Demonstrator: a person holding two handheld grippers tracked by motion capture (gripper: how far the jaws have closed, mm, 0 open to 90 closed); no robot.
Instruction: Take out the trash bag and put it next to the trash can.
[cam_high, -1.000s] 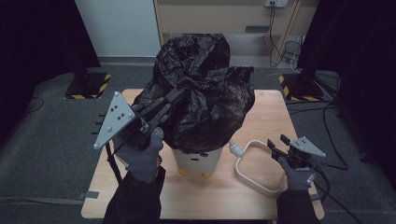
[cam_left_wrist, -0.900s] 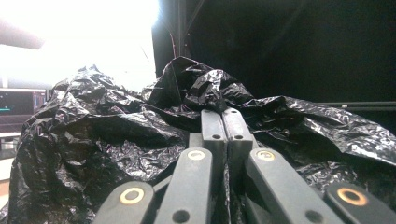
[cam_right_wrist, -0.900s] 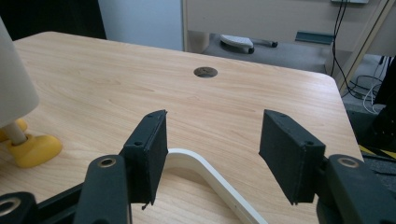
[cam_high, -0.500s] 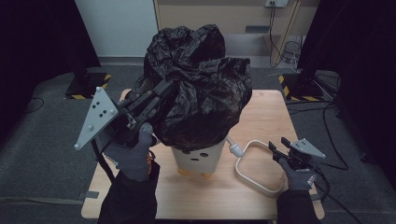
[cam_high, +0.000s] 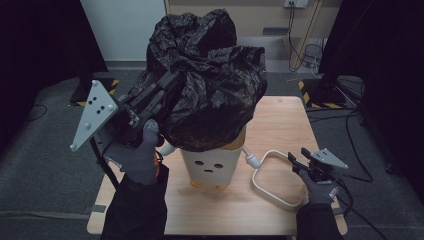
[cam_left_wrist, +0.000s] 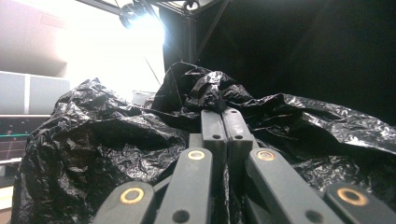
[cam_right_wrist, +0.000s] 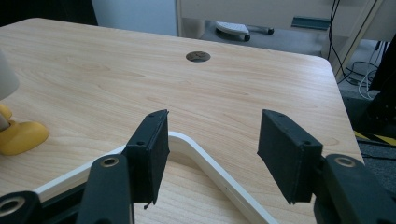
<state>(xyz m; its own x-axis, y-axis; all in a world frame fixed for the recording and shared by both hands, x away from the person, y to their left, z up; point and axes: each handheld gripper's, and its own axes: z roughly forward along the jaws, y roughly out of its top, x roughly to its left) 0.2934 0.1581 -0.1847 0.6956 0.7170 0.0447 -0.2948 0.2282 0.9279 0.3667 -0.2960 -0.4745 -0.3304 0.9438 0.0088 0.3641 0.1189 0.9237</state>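
The left gripper has gone up a little since a second ago, and it has pulled the black bag up with it. The bag now stands taller above the bin than it did before. The right gripper has stayed in the same place.

The left gripper is squeezed tight on a fold of the black bag. In the left gripper view its two jaws are pressed together with crinkly black plastic all around them. A hand in a grey glove holds this gripper up high, over the left side of the desk.

The black bag is big and puffy. Its bottom part hangs over the top of a small cream bin that has a little face on it and yellow feet. The bin stands near the middle of the desk. How much of the bag is inside the bin is hard to tell, because the bag hides the rim.

The right gripper is low, near the front right corner of the desk. Its jaws stand wide apart and hold nothing. In the right gripper view a white loop-shaped handle lies on the desk below them, passing between the jaws.
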